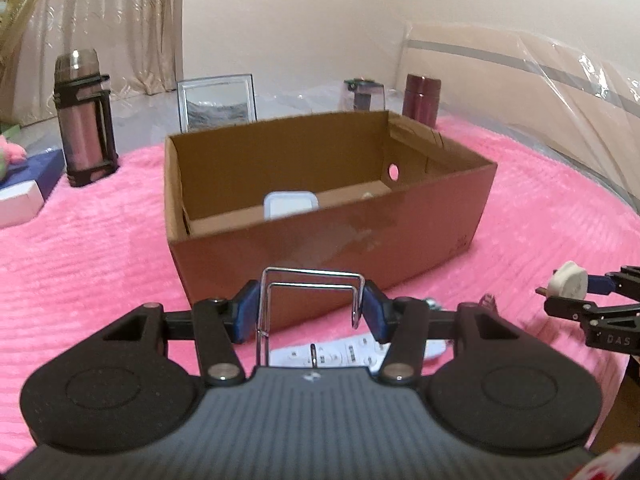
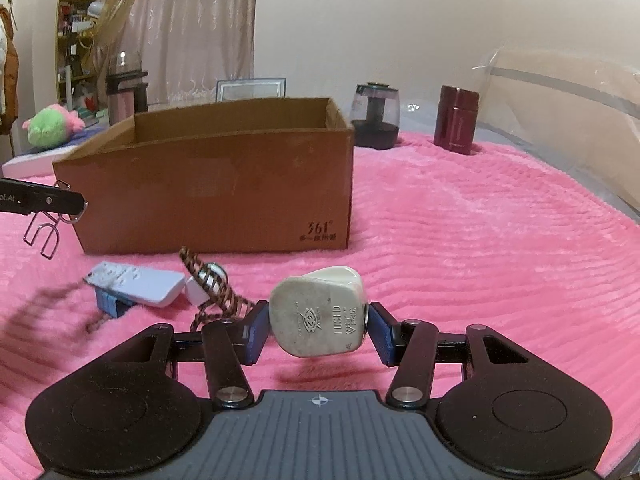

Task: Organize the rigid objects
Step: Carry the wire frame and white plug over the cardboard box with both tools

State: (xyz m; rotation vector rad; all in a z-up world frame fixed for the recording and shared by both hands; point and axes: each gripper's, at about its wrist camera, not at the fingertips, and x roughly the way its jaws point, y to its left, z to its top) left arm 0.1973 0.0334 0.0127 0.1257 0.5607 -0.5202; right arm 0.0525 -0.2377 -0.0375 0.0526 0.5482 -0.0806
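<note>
1. The left gripper (image 1: 311, 312) pinches a bent chrome wire hook (image 1: 310, 292) above the fuzzy pink blanket (image 1: 100, 240), before the open cardboard box (image 1: 320, 208).
2. The right gripper (image 2: 318, 330) clamps a smooth, rounded cream plug (image 2: 318, 316) held clear of that blanket.

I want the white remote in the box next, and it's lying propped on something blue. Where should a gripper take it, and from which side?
Grip the white remote across its narrow width, near the middle of its long body, coming from above. It is long and slim, so only the short span suits the jaws. One end rests on the blue block, so it sits tilted; match that tilt. The braided cord crowds its right end, so stay clear of it.
</note>
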